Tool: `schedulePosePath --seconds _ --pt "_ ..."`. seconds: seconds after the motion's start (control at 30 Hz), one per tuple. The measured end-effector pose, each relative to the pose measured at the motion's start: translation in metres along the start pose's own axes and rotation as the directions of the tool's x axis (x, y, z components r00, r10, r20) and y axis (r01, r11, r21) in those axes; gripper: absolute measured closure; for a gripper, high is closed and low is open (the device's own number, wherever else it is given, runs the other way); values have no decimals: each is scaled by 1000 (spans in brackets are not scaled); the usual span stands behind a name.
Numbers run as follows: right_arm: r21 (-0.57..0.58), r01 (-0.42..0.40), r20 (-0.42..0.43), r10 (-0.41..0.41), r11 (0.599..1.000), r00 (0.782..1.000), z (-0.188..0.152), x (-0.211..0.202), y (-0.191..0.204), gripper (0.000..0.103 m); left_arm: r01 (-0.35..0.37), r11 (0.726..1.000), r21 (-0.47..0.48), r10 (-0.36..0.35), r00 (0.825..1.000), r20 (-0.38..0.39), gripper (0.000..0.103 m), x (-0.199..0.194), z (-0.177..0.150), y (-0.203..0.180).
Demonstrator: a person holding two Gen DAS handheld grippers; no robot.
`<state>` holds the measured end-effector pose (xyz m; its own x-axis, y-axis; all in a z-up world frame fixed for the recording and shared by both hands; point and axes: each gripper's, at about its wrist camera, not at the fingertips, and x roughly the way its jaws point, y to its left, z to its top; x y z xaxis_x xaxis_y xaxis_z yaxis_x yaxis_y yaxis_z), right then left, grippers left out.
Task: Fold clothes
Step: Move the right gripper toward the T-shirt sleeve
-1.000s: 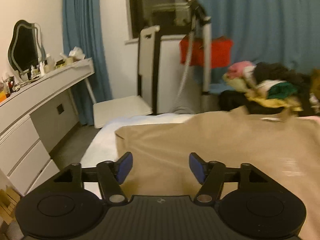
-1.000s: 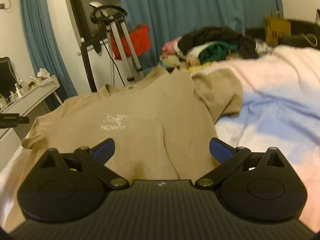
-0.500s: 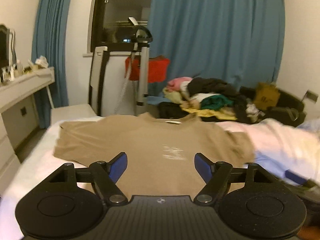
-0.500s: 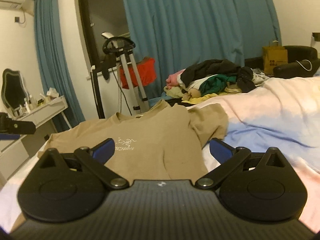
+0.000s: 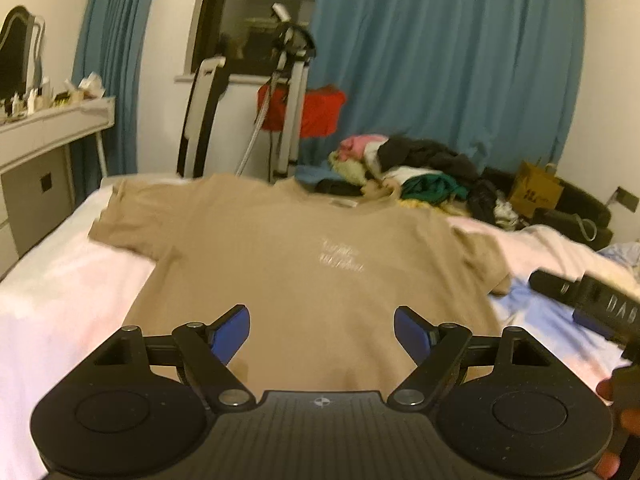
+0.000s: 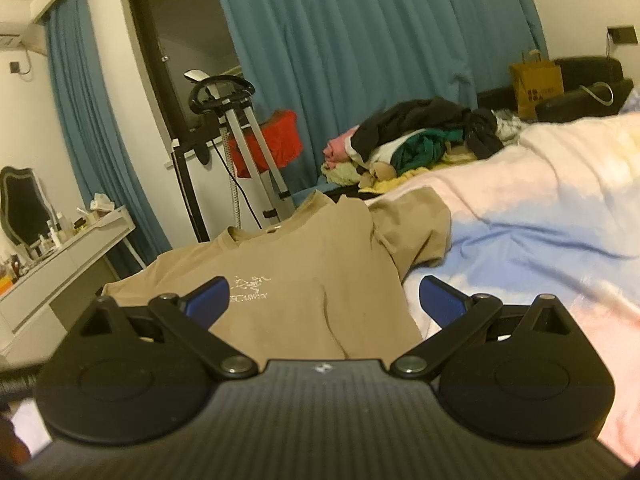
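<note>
1. The tan T-shirt [image 5: 304, 264] lies spread flat, print side up, on the bed [image 5: 60, 300], its collar toward the far edge and both sleeves out to the sides.
2. The left tongs [image 5: 322, 330] hover over the shirt's near hem, tilted downward. The blue pads [image 5: 230, 332] stand well apart with only the shirt's cloth showing below the gap, and nothing is gripped.
3. The right tongs [image 6: 324, 300] sit low over the shirt's right edge, pointing slightly downward across the bed. Their pads are spread wide and hold nothing.
4. In the left wrist view the right tool's black body shows at the right edge, with fingertips of the person's hand [image 5: 618, 420] wrapped around it.
5. A pile of clothes [image 6: 416, 140] is heaped beyond the shirt, in front of the blue curtain [image 6: 360, 60].
</note>
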<state>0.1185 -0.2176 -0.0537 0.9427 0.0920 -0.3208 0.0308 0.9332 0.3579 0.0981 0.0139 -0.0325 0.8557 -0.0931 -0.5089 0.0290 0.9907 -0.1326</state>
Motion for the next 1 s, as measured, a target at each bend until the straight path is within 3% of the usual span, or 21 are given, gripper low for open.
schedulePosePath --seconds 0.13,0.23,0.37,0.47,0.57,0.63,0.73,0.87,1.0 --pt "69 -32 -9 33 997 999 -2 11 -11 0 -16 1000 -2 16 1000 -8 22 5 -3 3" --pt "270 -95 -15 103 958 995 1 24 -41 1 -14 1000 -19 13 1000 -10 22 5 -6 5" --pt "514 -156 1 182 843 983 5 52 -79 3 -8 998 -63 6 1000 -27 21 9 -13 7" --pt "605 -154 -3 196 781 981 6 80 -98 4 2 996 -88 -6 999 -44 21 17 -15 6" --pt "731 -144 -5 216 666 976 -5 108 -117 4 4 995 -95 -9 999 -51 21 25 -19 3" --pt "775 -144 20 205 615 979 -13 125 -124 4 7 995 -98 -13 998 -53 21 31 -20 1" --pt "784 -127 21 179 607 984 -16 151 -123 3 14 995 -99 -19 998 -57 21 38 -22 2" --pt "813 -162 89 157 559 984 -17 180 -125 3 30 992 -124 -38 997 -67 21 46 -24 8" --pt "815 -191 117 168 547 979 -8 210 -131 3 49 988 -147 -59 996 -64 21 53 -25 13"
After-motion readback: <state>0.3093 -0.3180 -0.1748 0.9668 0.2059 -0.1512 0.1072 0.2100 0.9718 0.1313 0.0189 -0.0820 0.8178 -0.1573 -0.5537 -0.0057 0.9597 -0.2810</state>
